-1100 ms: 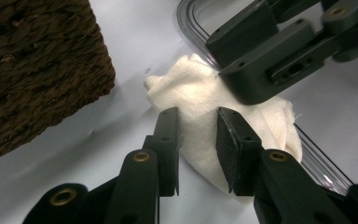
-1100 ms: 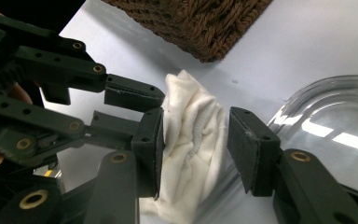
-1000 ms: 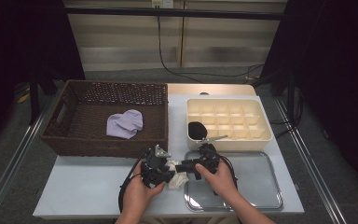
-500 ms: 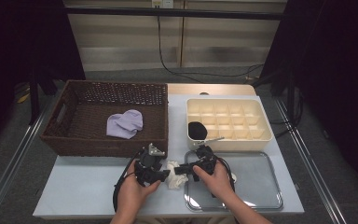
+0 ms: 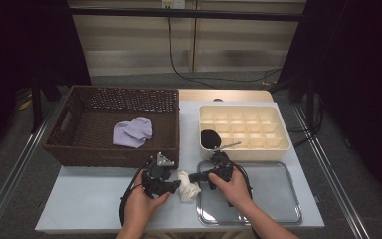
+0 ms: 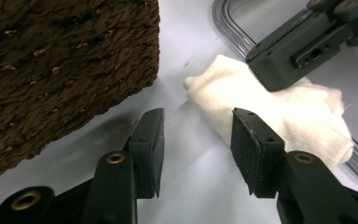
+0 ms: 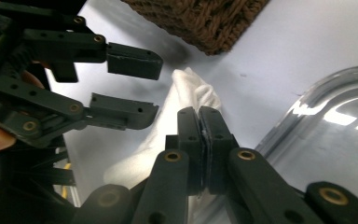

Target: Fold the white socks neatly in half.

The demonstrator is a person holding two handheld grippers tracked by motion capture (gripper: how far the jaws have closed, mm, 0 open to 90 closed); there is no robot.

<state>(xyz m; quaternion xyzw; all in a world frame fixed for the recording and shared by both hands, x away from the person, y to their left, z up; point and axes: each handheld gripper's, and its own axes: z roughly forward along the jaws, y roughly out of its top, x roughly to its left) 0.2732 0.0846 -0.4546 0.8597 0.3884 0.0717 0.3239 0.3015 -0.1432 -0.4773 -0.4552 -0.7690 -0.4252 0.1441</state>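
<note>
Wicker basket (image 5: pixel 79 144) far left, metal tray (image 5: pixel 278 199) near right. White sock (image 5: pixel 188 186) on table between them, at tray's left edge. Right gripper (image 5: pixel 195 177) pressed together on sock; left gripper (image 5: pixel 178 185) spread, just beside it. Prob mid-fold; next: close left on sock end w/o tugging.

Two hand-held black grippers: the left gripper (image 6: pixel 196 144) has flat rectangular pads, brass-coloured pivot rivets, and a trailing black cable; the right gripper (image 7: pixel 199 126) matches it. Forearms bare.
</note>
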